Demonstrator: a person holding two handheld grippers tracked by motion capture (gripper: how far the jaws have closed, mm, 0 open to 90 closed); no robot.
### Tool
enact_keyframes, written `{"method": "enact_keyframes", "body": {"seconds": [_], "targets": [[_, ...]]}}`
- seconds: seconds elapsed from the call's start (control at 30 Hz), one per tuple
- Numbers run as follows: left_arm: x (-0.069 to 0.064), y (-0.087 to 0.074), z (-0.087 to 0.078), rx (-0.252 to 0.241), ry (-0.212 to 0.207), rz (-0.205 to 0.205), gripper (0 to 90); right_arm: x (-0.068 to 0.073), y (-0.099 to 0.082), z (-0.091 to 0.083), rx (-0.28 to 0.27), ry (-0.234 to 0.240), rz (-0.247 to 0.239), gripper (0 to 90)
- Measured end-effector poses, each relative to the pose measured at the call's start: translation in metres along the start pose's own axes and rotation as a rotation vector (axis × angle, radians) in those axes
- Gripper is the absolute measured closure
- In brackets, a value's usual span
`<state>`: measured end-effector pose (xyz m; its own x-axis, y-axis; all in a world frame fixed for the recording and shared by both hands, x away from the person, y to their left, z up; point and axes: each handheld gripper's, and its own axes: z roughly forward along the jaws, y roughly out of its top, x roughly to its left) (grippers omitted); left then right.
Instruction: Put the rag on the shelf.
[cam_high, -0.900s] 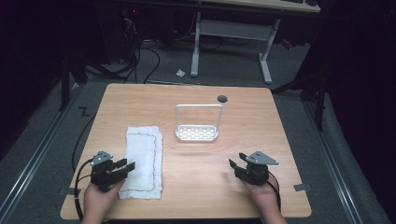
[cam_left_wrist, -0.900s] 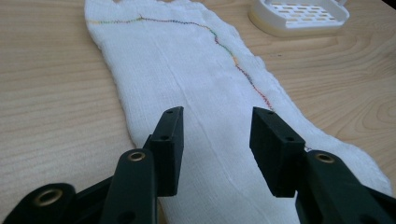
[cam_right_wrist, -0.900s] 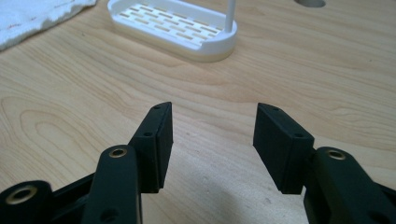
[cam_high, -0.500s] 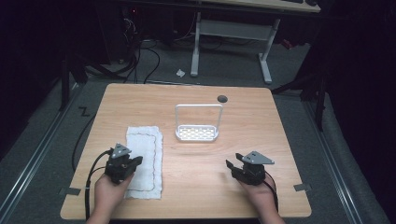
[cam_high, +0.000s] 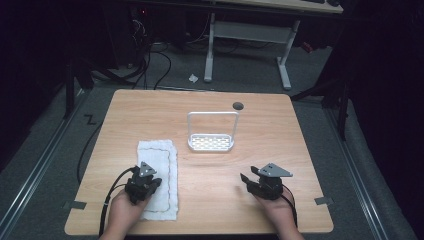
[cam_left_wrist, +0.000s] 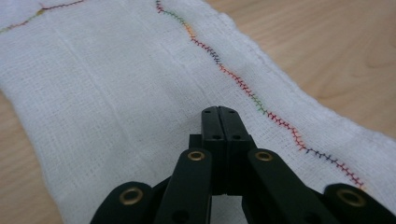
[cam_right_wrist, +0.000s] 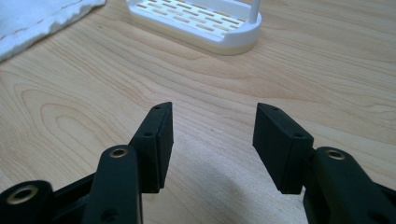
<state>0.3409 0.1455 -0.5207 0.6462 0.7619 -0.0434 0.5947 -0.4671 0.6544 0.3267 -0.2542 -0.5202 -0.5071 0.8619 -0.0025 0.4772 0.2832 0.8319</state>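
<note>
- My left gripper (cam_high: 145, 182) hangs over the near end of the white cloth (cam_high: 158, 175), jaws pressed flat together with nothing between them; in the left gripper view the tips (cam_left_wrist: 219, 116) point at the weave just inside the cloth's stitched hem (cam_left_wrist: 261, 109).
- The cloth lies on the left half of the wooden table (cam_high: 210, 205), its long axis running away from me, so the fabric stretches straight ahead of my left fingers toward the far edge.
- Mid-table, the white rack (cam_high: 211, 142) with its tall wire loop stands apart from the cloth, beyond and to its right.
- My right gripper (cam_high: 257, 182) waits low over bare wood, jaws spread wide and holding nothing; the rack (cam_right_wrist: 196, 21) sits ahead of it, the cloth's corner (cam_right_wrist: 32, 18) off to its left.
- My judgement: the left hand is much the nearer to the cloth, and must open before it can pinch the near end.
</note>
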Motion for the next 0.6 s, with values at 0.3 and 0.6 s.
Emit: {"method": "enact_keyframes", "body": {"seconds": [0.3, 0.6], "targets": [[-0.023, -0.010, -0.005, 0.010, -0.179, -0.002, 90.0, 0.001, 0.001, 0.000, -0.005, 0.011, 0.009, 48.0], [-0.040, -0.002, -0.013, -0.017, -0.256, 0.067, 85.0, -0.001, 0.001, 0.000, -0.010, 0.036, 0.022, 51.0]]}}
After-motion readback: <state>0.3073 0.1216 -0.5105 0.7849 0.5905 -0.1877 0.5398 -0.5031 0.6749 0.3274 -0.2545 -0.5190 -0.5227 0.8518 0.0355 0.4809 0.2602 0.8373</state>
